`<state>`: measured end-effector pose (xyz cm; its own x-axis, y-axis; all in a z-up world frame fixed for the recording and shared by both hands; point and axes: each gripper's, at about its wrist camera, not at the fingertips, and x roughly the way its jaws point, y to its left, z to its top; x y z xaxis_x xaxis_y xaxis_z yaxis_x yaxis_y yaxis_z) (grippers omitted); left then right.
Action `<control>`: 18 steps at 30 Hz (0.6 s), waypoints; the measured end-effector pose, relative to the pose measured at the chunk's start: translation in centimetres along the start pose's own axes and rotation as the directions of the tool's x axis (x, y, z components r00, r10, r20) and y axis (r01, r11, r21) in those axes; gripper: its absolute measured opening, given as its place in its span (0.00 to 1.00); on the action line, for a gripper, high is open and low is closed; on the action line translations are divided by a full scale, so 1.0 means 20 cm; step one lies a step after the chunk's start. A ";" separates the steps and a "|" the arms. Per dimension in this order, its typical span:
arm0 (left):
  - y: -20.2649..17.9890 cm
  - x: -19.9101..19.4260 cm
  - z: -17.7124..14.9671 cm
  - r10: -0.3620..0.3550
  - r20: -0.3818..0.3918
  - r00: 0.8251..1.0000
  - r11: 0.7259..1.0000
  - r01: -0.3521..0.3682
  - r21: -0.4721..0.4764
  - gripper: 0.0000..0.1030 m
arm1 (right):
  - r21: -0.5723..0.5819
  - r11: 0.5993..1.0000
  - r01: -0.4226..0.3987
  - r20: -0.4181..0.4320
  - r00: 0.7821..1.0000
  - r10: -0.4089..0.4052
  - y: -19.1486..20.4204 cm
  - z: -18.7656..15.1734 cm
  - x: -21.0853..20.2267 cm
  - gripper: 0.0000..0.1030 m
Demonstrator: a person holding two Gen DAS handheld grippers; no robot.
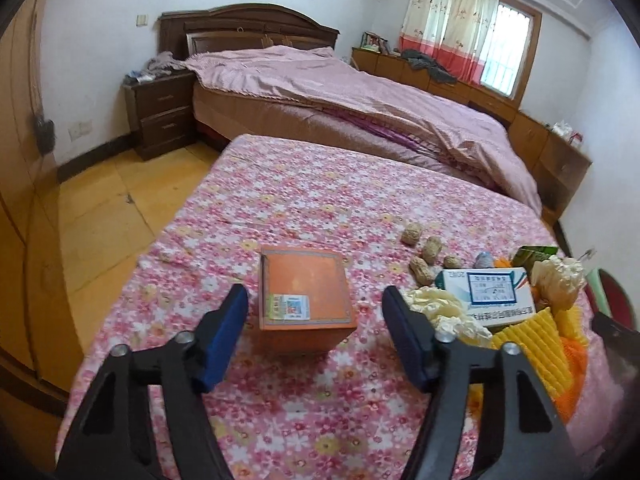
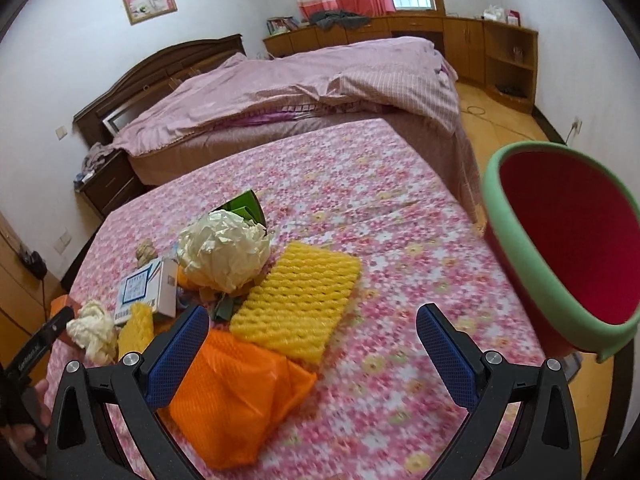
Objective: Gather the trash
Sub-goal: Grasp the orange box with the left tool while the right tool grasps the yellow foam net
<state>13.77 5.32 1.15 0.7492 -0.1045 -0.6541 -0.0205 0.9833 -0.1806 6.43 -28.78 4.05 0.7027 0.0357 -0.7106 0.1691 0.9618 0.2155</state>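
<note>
Left tool (image 1: 314,312) astride orange box (image 1: 306,292)

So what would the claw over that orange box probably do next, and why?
Probably ease the left claw forward and down until its pads sit on either side of the orange box, then close. The box stands upright on the flowered cloth, just ahead of the open fingertips and roughly centred in the gap, with nothing gripped. The red bin waits off to the right.
</note>
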 end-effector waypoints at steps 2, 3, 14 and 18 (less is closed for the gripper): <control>0.01 0.01 -0.01 -0.014 -0.008 1.000 1.000 0.014 -0.003 0.56 | 0.004 1.000 -0.002 -0.001 1.000 0.002 0.01 0.01 0.03 0.97; 0.01 0.02 -0.01 -0.020 -0.009 1.000 1.000 0.020 -0.006 0.51 | 0.005 1.000 -0.002 -0.004 1.000 0.002 0.02 0.01 0.04 0.92; 0.00 0.01 -0.01 -0.116 0.012 0.993 0.993 0.116 -0.026 0.47 | 0.094 0.995 -0.034 -0.088 0.995 0.042 -0.06 0.01 0.13 0.31; 0.01 -0.04 0.00 -0.130 0.042 0.991 0.991 0.132 -0.030 0.47 | 0.105 0.992 -0.063 -0.077 0.994 0.071 -0.07 -0.01 0.09 0.11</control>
<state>13.11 5.54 1.65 0.7728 -0.2254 -0.5933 0.0583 0.9561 -0.2873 7.35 -29.95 2.48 0.6578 0.1248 -0.7428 0.1965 0.9236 0.3292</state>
